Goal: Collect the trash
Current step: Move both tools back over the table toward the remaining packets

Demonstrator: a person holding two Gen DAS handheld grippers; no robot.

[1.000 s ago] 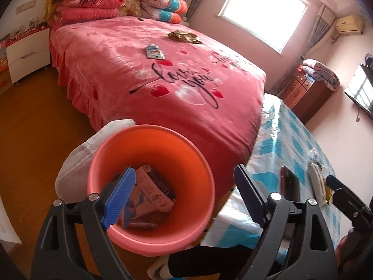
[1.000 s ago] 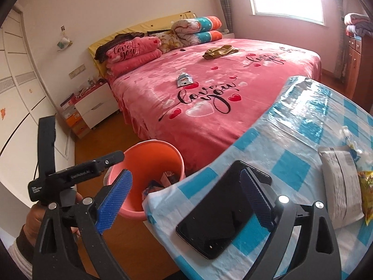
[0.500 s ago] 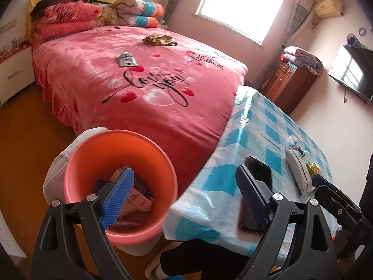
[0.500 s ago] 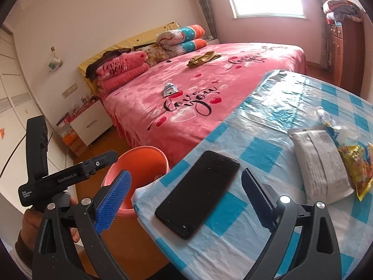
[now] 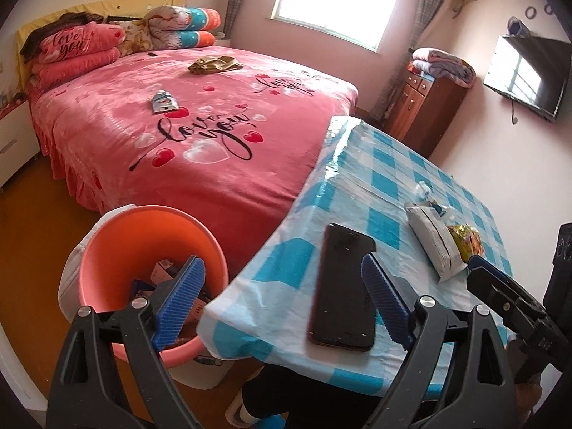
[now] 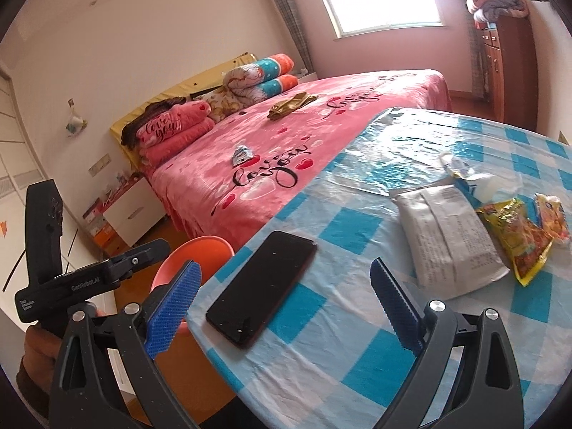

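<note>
An orange bin (image 5: pixel 143 246) (image 6: pixel 195 254) with packaging in it stands on the floor between the bed and the table corner. On the blue-checked tablecloth (image 6: pixel 357 221) lie a grey-white packet (image 6: pixel 447 236) (image 5: pixel 434 236), a yellow snack wrapper (image 6: pixel 514 236) (image 5: pixel 464 241), an orange wrapper (image 6: pixel 552 218) and a clear crumpled wrapper (image 6: pixel 464 175). A small wrapper (image 5: pixel 163 102) and a gold-brown item (image 5: pixel 212 65) lie on the pink bed. My left gripper (image 5: pixel 286 300) is open over the table corner beside the bin. My right gripper (image 6: pixel 286 307) is open above the table's near edge. Neither holds anything.
A black phone (image 6: pixel 262 286) (image 5: pixel 345 286) lies on the tablecloth near the front edge, between both grippers' fingers in view. The pink bed (image 5: pixel 200 143) fills the middle. A wooden cabinet (image 5: pixel 425 107) and wall TV (image 5: pixel 525 71) stand at right. A person's leg (image 5: pixel 286 389) shows below the table.
Both grippers have swung rightward from the bin toward the table. The bin has slid to the lower left, and the phone and the wrappers have come further into view.
</note>
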